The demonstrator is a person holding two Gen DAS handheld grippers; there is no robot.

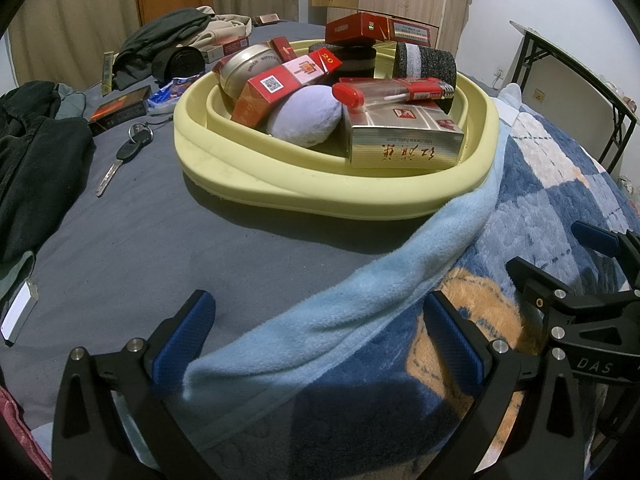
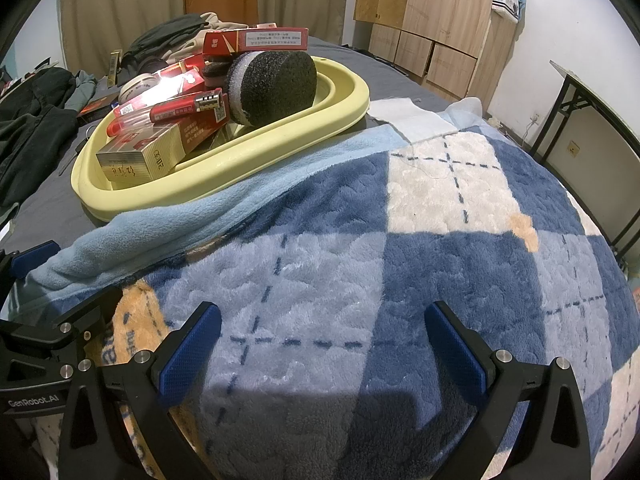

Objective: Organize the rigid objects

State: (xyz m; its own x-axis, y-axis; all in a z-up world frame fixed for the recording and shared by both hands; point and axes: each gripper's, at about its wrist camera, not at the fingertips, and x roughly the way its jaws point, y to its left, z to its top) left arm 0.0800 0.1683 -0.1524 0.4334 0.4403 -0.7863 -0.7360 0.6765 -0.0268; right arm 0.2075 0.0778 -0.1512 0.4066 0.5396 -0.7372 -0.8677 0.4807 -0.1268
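Observation:
A pale yellow basin point(image 1: 328, 196) point(image 2: 280, 148) sits on the bed, piled with red cigarette packs point(image 1: 276, 88), a gold pack point(image 1: 404, 140) point(image 2: 140, 160), a red lighter point(image 1: 392, 92) point(image 2: 188, 108), a round tin point(image 1: 246, 66), a lilac puff point(image 1: 304, 116) and black sponge cylinders point(image 1: 428, 68) point(image 2: 276, 84). My left gripper point(image 1: 320, 340) is open, low over the grey sheet and a light blue towel point(image 1: 360, 280), short of the basin. My right gripper point(image 2: 320, 352) is open over the plaid blanket point(image 2: 440, 240), with the basin far to its upper left. Both hold nothing.
A car key point(image 1: 124, 156), a dark box point(image 1: 120, 108) and a blue wrapper point(image 1: 168, 96) lie left of the basin on the grey sheet. Dark clothes point(image 1: 32, 160) pile at the left and back. A folding table point(image 2: 600, 120) and a wooden cabinet point(image 2: 432, 12) stand on the right.

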